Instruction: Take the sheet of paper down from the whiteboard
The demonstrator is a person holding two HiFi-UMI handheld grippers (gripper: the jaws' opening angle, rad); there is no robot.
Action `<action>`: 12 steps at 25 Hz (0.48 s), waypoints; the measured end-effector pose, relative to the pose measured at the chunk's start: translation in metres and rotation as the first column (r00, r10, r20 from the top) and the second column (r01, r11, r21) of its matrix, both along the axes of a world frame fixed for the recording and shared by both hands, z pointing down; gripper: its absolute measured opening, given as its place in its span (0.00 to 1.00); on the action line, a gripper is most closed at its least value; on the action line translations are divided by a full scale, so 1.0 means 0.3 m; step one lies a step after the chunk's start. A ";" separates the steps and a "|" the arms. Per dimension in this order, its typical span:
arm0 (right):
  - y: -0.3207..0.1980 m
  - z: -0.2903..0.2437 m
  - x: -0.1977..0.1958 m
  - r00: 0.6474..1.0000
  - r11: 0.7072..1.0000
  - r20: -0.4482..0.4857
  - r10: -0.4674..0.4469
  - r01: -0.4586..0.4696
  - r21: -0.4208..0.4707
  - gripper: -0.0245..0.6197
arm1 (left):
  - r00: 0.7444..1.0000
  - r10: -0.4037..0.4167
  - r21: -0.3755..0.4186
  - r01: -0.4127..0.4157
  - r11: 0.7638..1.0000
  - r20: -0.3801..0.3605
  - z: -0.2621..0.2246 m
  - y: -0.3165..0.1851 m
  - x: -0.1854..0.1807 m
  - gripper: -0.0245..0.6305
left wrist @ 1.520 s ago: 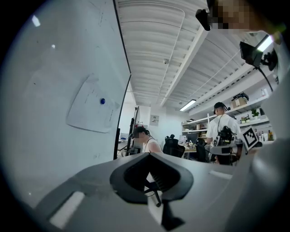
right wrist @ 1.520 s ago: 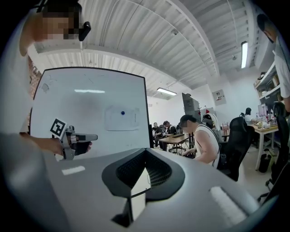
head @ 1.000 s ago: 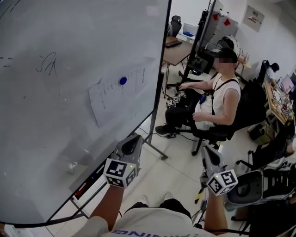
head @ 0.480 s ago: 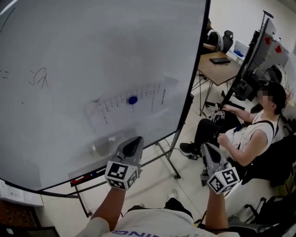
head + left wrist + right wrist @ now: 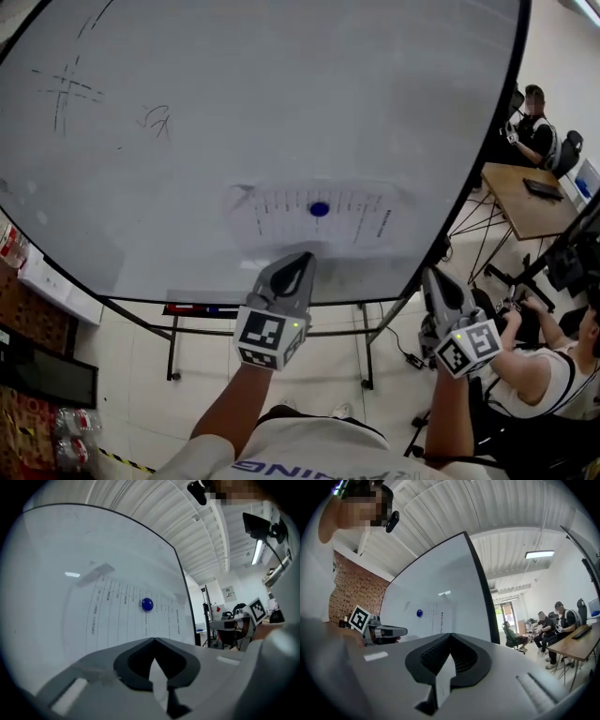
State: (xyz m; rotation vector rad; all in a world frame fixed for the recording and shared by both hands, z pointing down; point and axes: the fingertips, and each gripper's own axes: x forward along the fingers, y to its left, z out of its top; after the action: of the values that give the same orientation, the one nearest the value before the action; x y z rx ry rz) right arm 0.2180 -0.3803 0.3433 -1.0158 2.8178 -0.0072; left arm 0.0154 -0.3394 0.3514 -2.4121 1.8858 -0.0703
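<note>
A sheet of paper (image 5: 319,217) (image 5: 126,616) with printed lines hangs on the whiteboard (image 5: 234,122), pinned by a round blue magnet (image 5: 320,209) (image 5: 147,604). My left gripper (image 5: 302,258) is shut and empty, its tips just below the sheet's lower edge in the head view. My right gripper (image 5: 433,275) is shut and empty too, held off to the right near the board's lower right frame. In the right gripper view the board (image 5: 440,606) is seen edge-on, with the magnet (image 5: 419,613) small on it and the left gripper (image 5: 389,631) at the left.
The whiteboard stands on a metal frame with a marker tray (image 5: 202,307) under its lower edge. Seated people (image 5: 534,127) and a wooden table (image 5: 530,202) are to the right. A brick wall and shelving (image 5: 37,375) are at the left.
The view has swung from the board's right side to face it squarely. Both grippers moved toward the board and rose; the left tip now sits just under the paper. Both stayed shut.
</note>
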 end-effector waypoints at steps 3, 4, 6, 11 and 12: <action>-0.038 -0.095 -0.076 0.999 0.997 -0.002 -0.052 0.052 0.052 0.05 | 0.991 -0.080 0.071 0.072 0.995 0.112 -0.117 -0.007 -0.025 0.04; -0.045 -0.123 -0.096 0.998 0.996 -0.004 -0.061 0.061 0.064 0.05 | 0.982 -0.104 0.096 0.090 0.991 0.156 -0.157 -0.011 -0.029 0.04; -0.055 -0.176 -0.128 0.997 0.993 -0.008 -0.077 0.077 0.084 0.05 | 0.957 -0.155 0.142 0.123 0.982 0.246 -0.226 -0.021 -0.031 0.05; -0.079 -0.251 -0.136 0.997 0.992 -0.020 -0.069 0.070 0.109 0.05 | 0.862 -0.225 0.181 0.158 0.971 0.455 -0.270 -0.051 0.015 0.20; -0.086 -0.256 -0.137 0.998 0.992 -0.027 -0.062 0.065 0.112 0.05 | 0.843 -0.238 0.188 0.166 0.968 0.483 -0.273 -0.057 0.021 0.23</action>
State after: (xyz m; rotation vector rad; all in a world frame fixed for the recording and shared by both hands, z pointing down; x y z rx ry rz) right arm 0.1769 -0.4060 0.2665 -0.9075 2.8338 0.1571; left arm 0.0217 -0.3564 0.2695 -1.8507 1.8067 -0.5120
